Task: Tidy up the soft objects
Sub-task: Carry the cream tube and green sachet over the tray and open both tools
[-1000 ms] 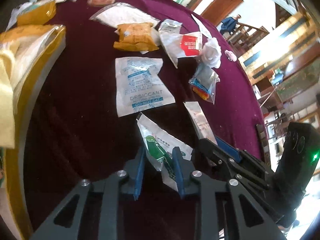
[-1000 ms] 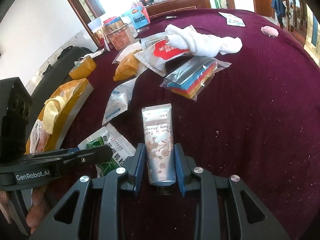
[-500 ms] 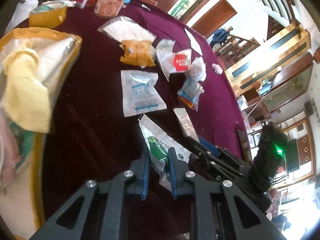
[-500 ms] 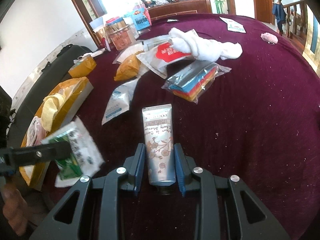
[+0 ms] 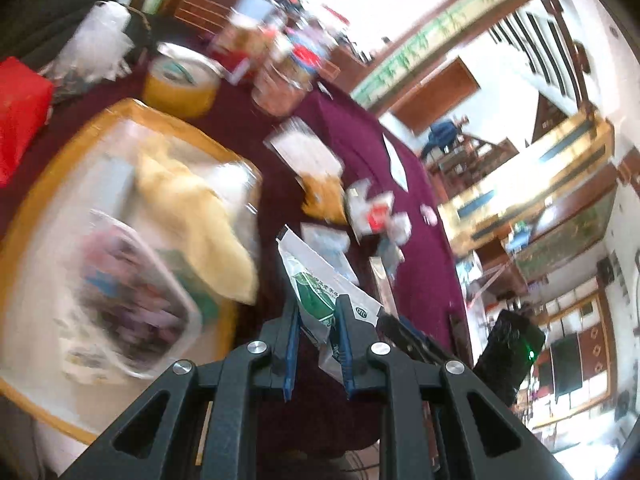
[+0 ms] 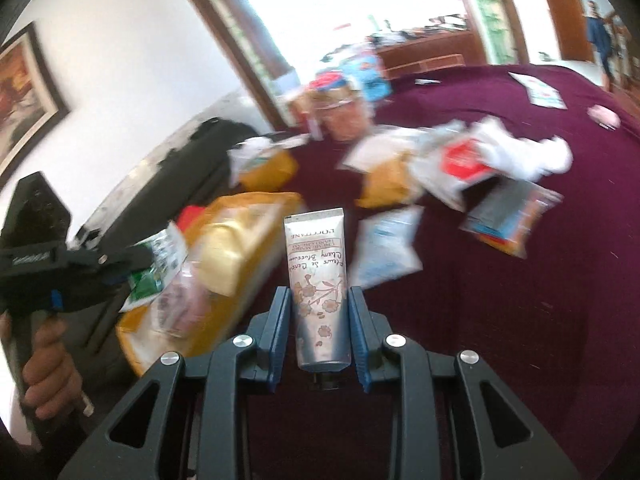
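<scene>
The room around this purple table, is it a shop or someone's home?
Probably a home's large living or dining hall: a wooden staircase with railings, a framed picture on the wall, and a big table under a maroon cloth strewn with household packets.

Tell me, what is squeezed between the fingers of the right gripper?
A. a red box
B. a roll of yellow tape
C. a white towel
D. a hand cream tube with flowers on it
D: the right gripper is shut on the flowered hand cream tube, its pads pressing both sides.
</scene>
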